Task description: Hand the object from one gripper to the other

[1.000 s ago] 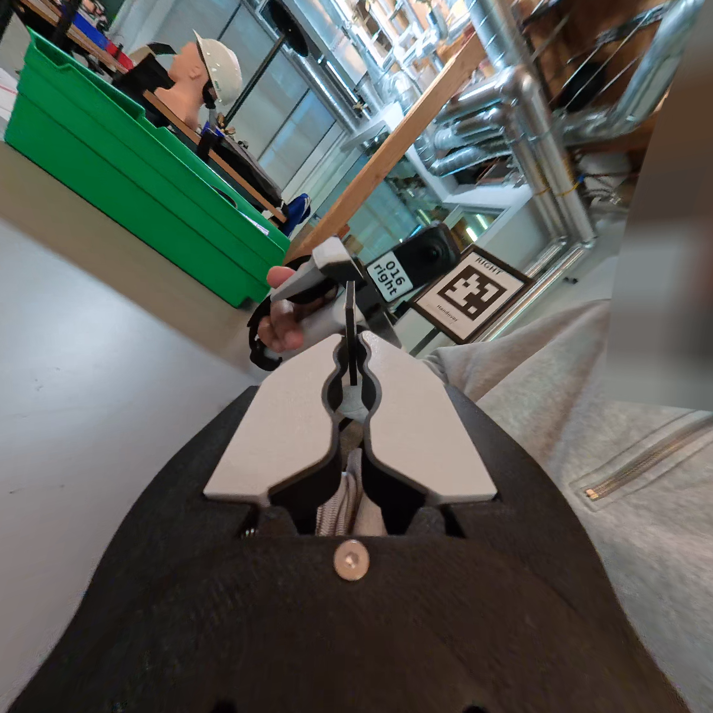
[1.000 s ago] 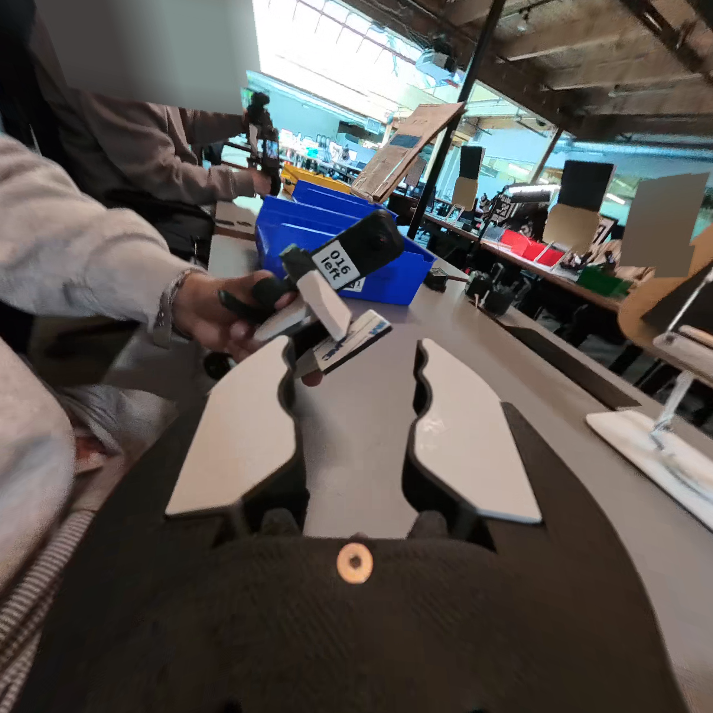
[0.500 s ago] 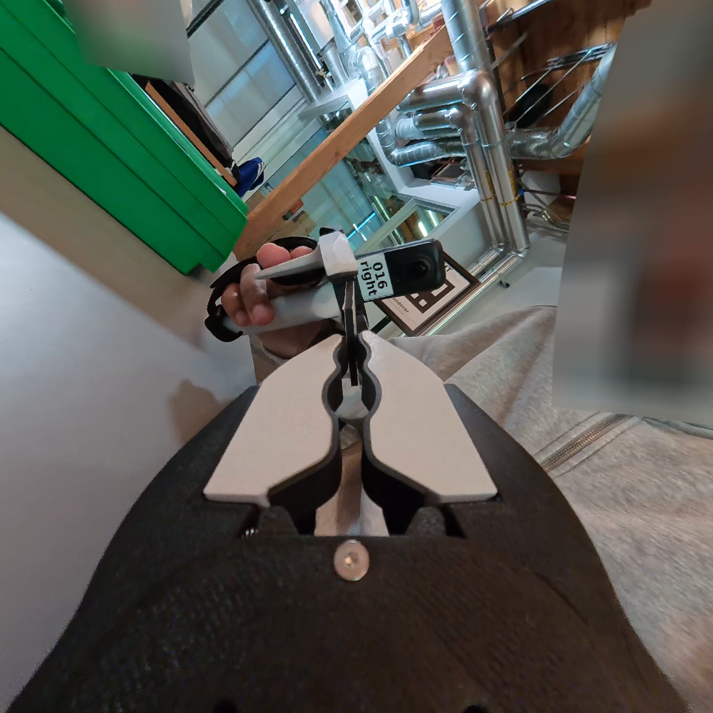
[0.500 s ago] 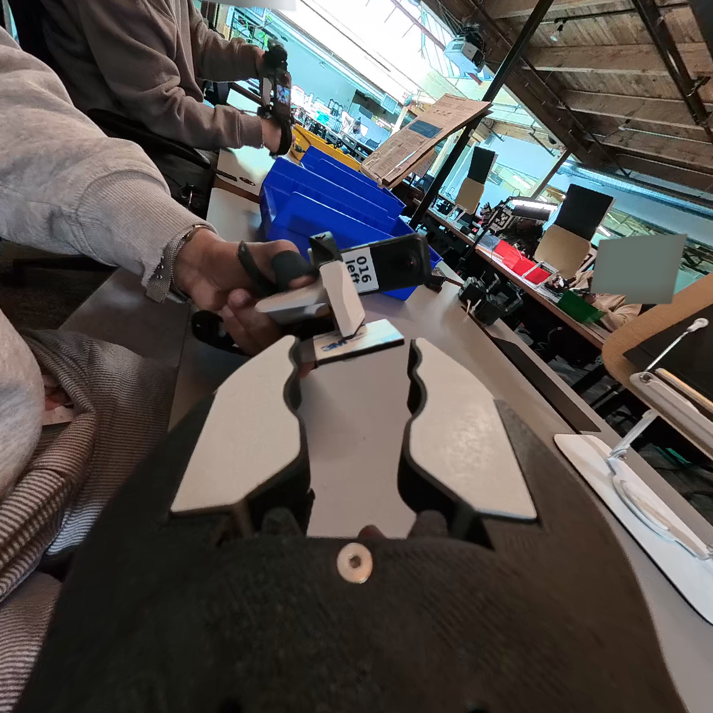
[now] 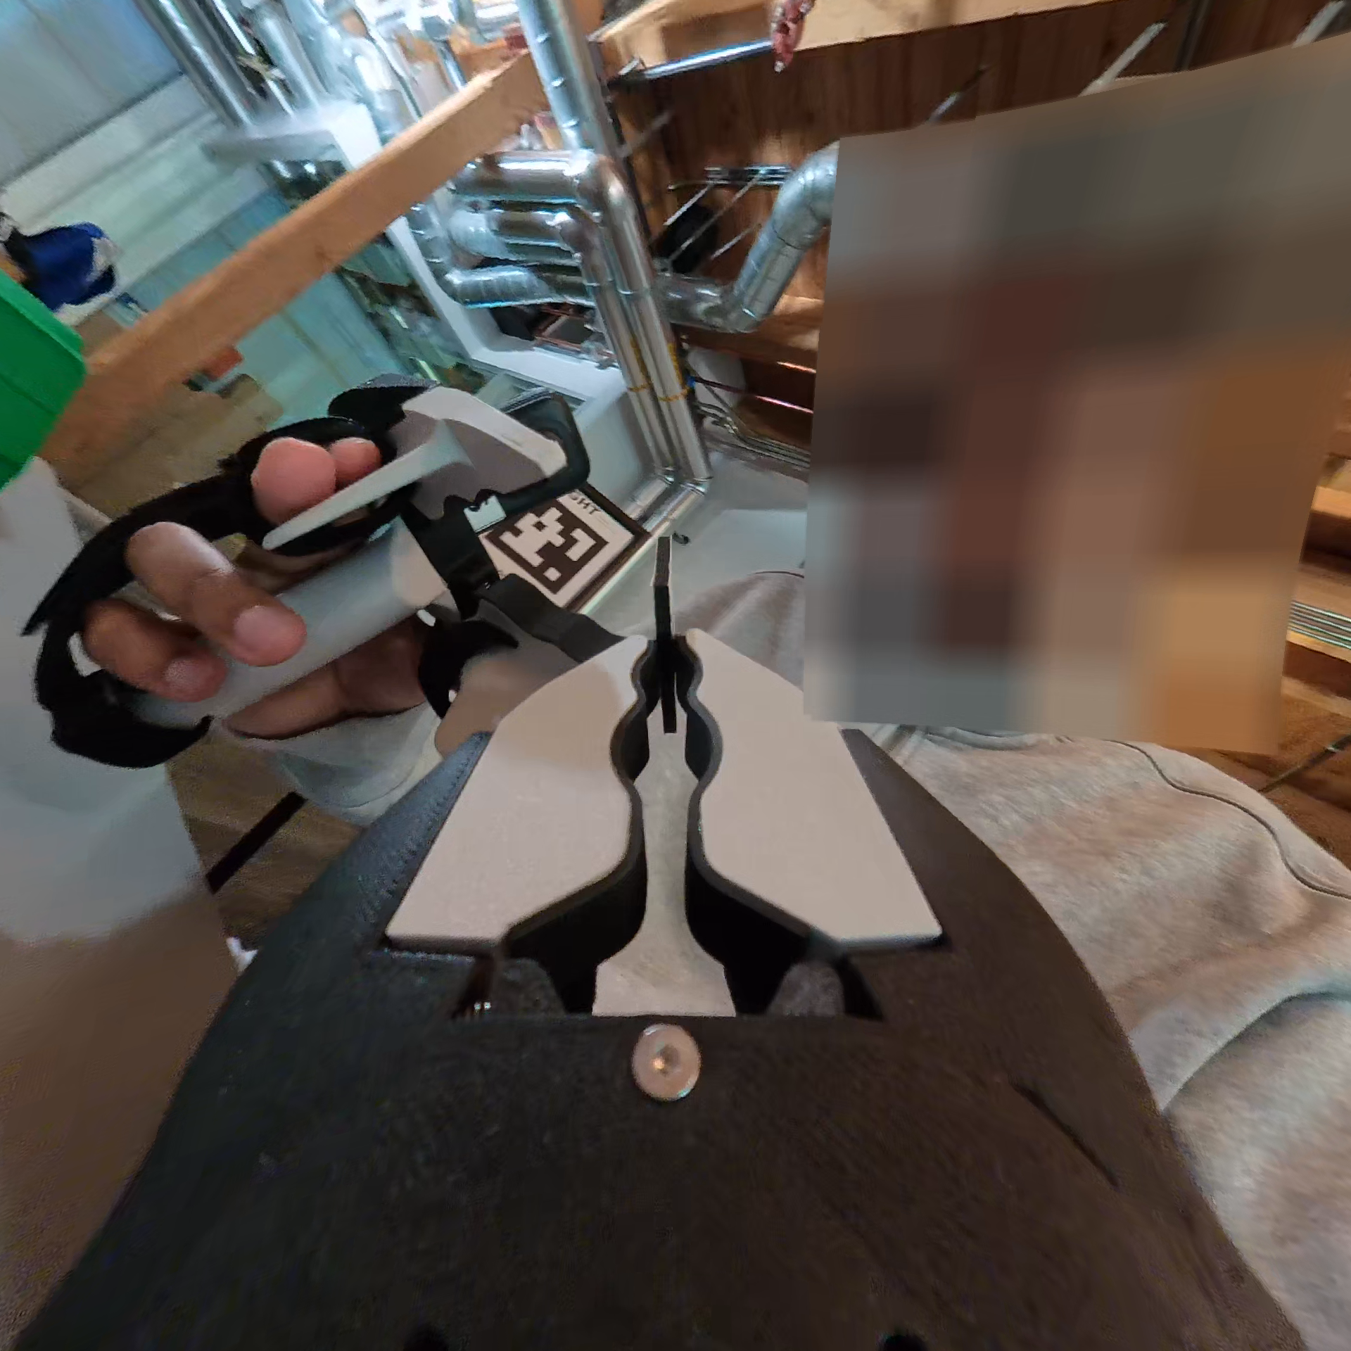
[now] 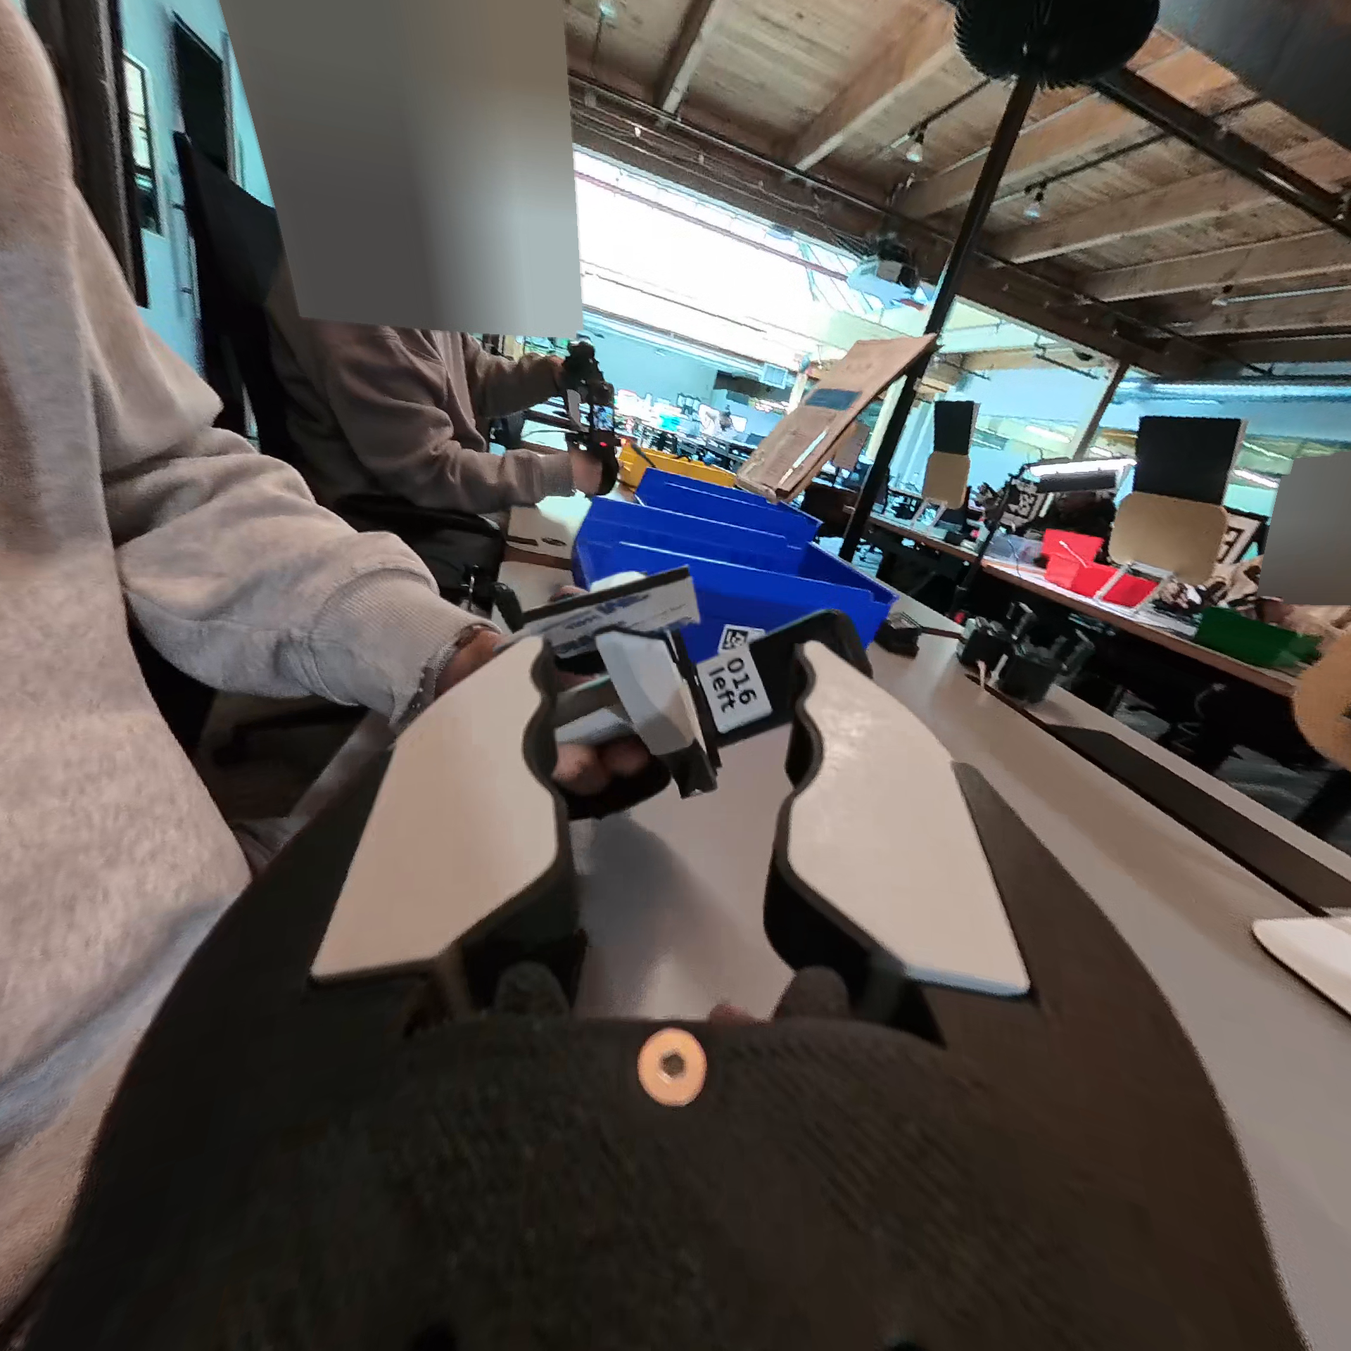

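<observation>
The object is a thin flat white card with a black back. In the left wrist view it shows edge-on (image 5: 661, 577), sticking up out of my left gripper (image 5: 664, 647), which is shut on it. In the right wrist view the card (image 6: 621, 607) lies nearly flat, just above my right gripper's left fingertip (image 6: 512, 680). My right gripper (image 6: 669, 680) is open and empty, and the left gripper (image 6: 658, 702) sits in the gap between its fingers. The right gripper also shows in the left wrist view (image 5: 446, 526), held in a hand to the left of the card.
Blue bins (image 6: 731, 570) stand on the grey table (image 6: 1096, 841) beyond the grippers. A white base plate (image 6: 1308, 958) lies at the right edge. A second person (image 6: 409, 424) sits behind. A black-and-white marker board (image 5: 555, 545) and a green bin (image 5: 29, 395) show in the left wrist view. My left and right fingertips are right by each other.
The two grippers have come closer together. The left gripper with the card now sits between the open right fingers. The card has tilted up and to the left in the right view.
</observation>
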A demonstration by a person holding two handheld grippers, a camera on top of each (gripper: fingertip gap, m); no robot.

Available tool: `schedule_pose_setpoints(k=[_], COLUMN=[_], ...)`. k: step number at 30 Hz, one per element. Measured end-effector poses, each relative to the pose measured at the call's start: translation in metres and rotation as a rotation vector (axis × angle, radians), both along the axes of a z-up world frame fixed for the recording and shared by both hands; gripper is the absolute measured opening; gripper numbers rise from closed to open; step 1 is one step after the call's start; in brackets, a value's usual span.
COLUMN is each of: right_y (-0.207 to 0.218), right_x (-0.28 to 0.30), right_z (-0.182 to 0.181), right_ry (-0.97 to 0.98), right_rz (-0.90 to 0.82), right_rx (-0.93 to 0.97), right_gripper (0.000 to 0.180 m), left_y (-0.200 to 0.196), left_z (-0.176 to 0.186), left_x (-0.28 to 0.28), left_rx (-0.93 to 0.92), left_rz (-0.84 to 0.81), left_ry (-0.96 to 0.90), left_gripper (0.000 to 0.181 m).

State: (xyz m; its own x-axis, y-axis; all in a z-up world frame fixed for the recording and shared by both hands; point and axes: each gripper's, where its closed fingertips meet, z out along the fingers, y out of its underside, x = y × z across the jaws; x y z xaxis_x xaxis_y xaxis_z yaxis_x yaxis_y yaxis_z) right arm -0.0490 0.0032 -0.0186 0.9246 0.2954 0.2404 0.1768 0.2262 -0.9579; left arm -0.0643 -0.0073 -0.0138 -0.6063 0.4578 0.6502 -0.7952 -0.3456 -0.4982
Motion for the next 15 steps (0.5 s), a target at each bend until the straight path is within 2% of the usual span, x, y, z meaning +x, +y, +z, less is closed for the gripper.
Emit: schedule_pose_setpoints(k=[1, 6, 8, 10, 13, 15], right_y=[0.000, 0.001, 0.001, 0.000, 0.000, 0.000], right_x=[-0.004, -0.019, -0.023, -0.026, -0.026, -0.021], right_z=[0.001, 0.006, 0.006, 0.009, 0.012, 0.013], right_ry=[-0.001, 0.004, -0.014, -0.032, -0.054, -0.052], right_rz=[0.014, 0.063, 0.068, 0.066, 0.045, 0.014], right_rx=[0.008, 0.027, 0.029, 0.050, 0.063, 0.066], right_gripper=[0.063, 0.068, 0.061, 0.047, 0.046, 0.046], left_y=[-0.001, -0.006, -0.006, -0.006, -0.006, -0.008], left_z=[0.002, 0.002, 0.003, 0.003, 0.005, 0.001], left_x=[-0.002, -0.004, -0.005, -0.005, -0.006, 0.001], left_rx=[-0.017, -0.027, -0.038, -0.049, -0.068, -0.040], left_rz=[-0.013, -0.038, -0.044, -0.050, -0.066, -0.026], left_ry=[-0.002, 0.000, 0.002, 0.012, 0.021, 0.048], left_gripper=[0.004, 0.004, 0.004, 0.004, 0.004, 0.015])
